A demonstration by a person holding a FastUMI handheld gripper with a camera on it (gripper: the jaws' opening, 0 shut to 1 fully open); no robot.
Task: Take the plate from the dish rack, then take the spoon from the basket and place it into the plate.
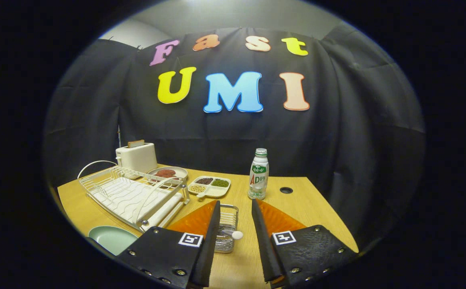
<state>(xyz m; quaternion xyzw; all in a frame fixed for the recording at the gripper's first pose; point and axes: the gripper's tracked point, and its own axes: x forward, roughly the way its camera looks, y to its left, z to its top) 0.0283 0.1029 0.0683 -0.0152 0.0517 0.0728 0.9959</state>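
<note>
the round flat plate [112, 238] was pale mint green, at eight o'clock from the white wire dish rack [134, 195]. the small wire basket [226, 228] was silver, its plastic spoon [233, 234] white. the boxy toaster [136, 157] was cream. the divided dish [210, 186] was cream, holding dark, green and yellow portions. the plastic bottle [259, 174] was white, green-capped. the wooden table [305, 204] was light tan.
</note>
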